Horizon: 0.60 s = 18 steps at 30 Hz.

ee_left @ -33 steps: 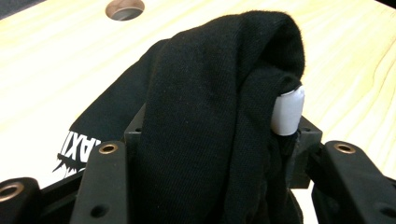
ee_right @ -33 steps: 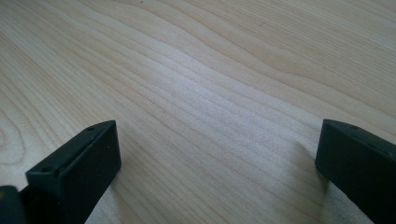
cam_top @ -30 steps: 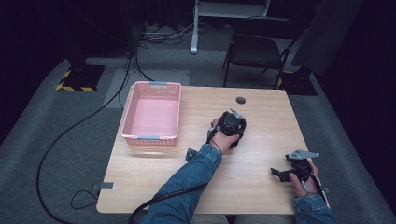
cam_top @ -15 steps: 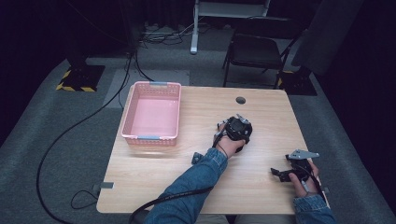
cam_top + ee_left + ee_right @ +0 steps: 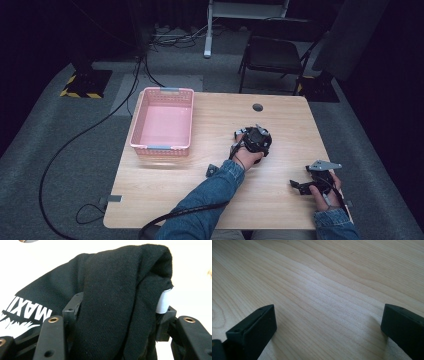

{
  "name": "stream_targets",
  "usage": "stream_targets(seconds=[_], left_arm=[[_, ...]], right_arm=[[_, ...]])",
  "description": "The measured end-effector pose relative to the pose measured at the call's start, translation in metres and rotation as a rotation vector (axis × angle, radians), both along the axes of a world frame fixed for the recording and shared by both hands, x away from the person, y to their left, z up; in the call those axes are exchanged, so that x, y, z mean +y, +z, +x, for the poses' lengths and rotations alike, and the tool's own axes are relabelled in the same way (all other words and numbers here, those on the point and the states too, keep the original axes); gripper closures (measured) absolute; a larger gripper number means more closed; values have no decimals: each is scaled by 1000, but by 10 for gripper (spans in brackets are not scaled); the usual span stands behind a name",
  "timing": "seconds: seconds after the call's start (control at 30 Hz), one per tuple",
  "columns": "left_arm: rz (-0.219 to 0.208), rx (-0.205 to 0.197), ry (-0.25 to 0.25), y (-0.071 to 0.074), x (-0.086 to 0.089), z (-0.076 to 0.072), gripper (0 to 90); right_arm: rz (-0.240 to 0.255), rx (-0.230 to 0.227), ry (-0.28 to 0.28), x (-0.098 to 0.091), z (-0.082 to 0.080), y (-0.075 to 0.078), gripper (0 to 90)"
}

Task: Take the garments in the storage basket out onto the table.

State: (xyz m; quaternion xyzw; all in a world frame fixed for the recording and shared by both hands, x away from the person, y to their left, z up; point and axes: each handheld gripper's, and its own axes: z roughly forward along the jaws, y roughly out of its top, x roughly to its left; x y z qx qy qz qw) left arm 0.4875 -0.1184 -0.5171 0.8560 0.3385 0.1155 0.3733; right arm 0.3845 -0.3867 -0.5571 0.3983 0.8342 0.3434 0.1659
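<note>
Right gripper (image 5: 300, 186) lower right, near table (image 5: 165, 195) front edge, jaws spread wide, nothing between. Bare wood lower left. Left gripper (image 5: 256, 136) frame centre, jaws just opening, black cloth (image 5: 112, 302) draped between, hiding pads. Pink basket (image 5: 162, 147) upper left, apart.

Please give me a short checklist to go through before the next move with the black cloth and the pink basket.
1. Black cloth between the left tool's jaws: ok; they have just been opening.
2. Firm grip on the cloth: cannot tell.
3. Pink basket holds nothing: ok.
4. Table bare between cloth and basket: ok.
5. Right tool open, nothing between its jaws, resting aside: ok.
</note>
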Motion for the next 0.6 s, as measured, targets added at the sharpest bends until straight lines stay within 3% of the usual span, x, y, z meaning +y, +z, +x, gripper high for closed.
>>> stream_targets(seconds=[0.1,0.27,0.4,0.6], left_arm=[[-8,11,-3,0,0,0,342],[-41,30,-12,4,-2,-1,151],[-81,10,-35,12,0,-4,62],[-105,-42,-27,30,11,-9,48]], right_arm=[[0,0,0,0,0,0,1],[0,0,0,0,0,0,1],[0,0,0,0,0,0,1],[0,0,1,0,0,0,1]])
